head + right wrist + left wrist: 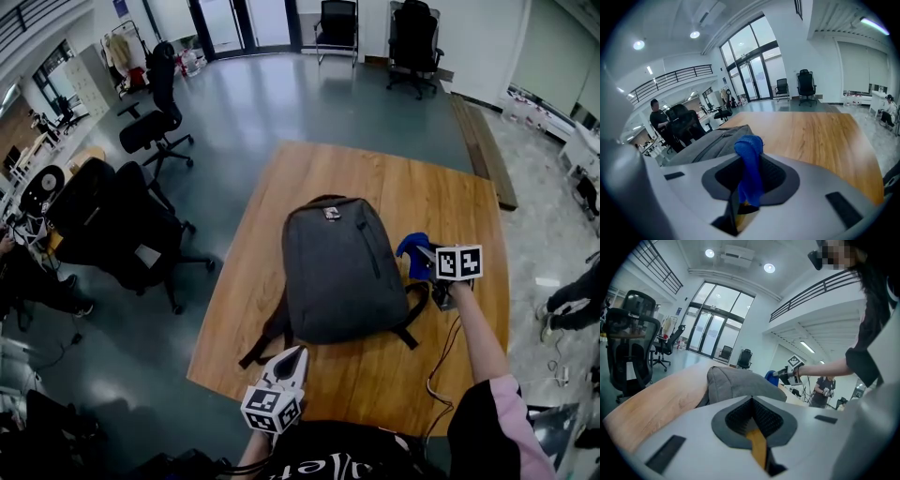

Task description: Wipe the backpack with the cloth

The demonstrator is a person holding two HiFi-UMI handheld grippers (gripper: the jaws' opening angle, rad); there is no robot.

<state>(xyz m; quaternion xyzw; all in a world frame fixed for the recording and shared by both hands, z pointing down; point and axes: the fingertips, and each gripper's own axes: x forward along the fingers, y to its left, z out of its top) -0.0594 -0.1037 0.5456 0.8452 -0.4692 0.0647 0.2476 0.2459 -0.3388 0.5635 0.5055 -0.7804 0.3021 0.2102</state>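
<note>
One backpack [342, 272], one cloth [412, 253], one table [450, 192], two tongs [293, 355] [424, 250].

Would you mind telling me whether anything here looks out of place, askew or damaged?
Nothing stands out. The backpack lies flat on the table, its straps splayed loosely from under it, and the right gripper pinches the cloth at its side. No spill or damage shows.

A wooden table [445, 202] on a grey floor [253, 103], black office chairs [155, 122] alongside, glass doors [230, 23] beyond.
</note>
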